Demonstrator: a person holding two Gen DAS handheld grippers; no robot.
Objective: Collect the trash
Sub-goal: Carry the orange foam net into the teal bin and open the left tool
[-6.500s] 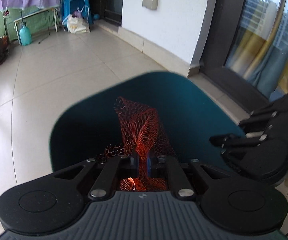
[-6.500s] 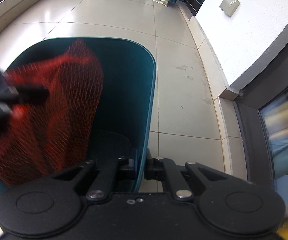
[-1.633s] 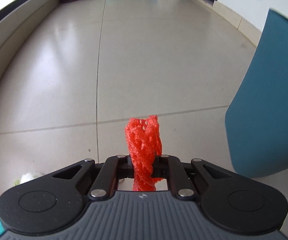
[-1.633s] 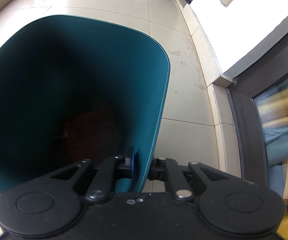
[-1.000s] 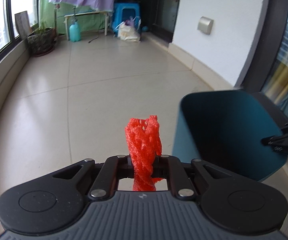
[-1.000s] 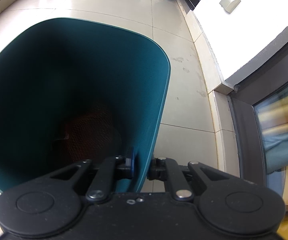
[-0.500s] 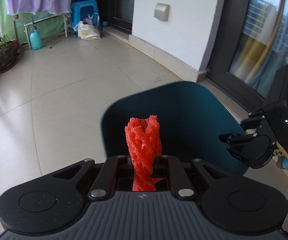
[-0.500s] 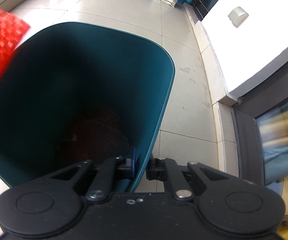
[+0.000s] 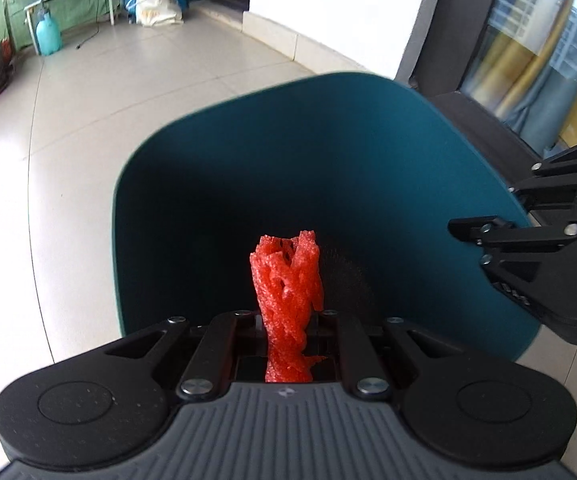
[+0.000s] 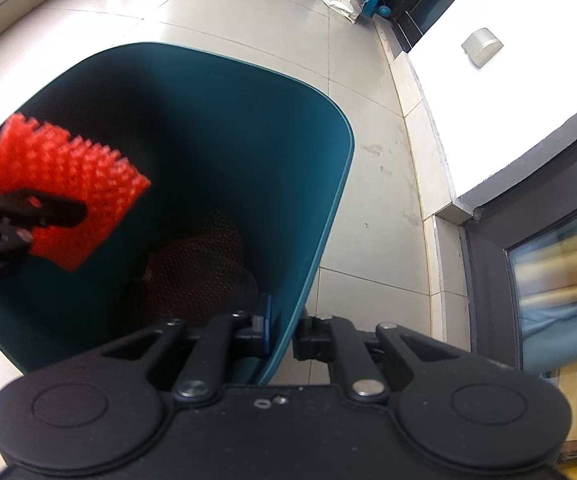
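The left gripper [image 9: 288,320] is clamped on a red foam net [image 9: 286,300], holding it over the mouth of the teal bin [image 9: 208,152]. The right gripper [image 10: 282,336] pinches the bin's rim, one finger inside, one outside. A dark red mesh bag [image 10: 196,272] lies at the bin's bottom. The bin stands on a tiled floor [image 9: 88,100] near a white wall [image 10: 508,100]

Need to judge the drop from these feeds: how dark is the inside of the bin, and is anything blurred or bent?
Left wrist view: teal bin interior nearly black, red foam net sharp, floor lines bowed. Right wrist view: mesh bag at the bottom dim but readable, the foam net close and soft, window smeared.
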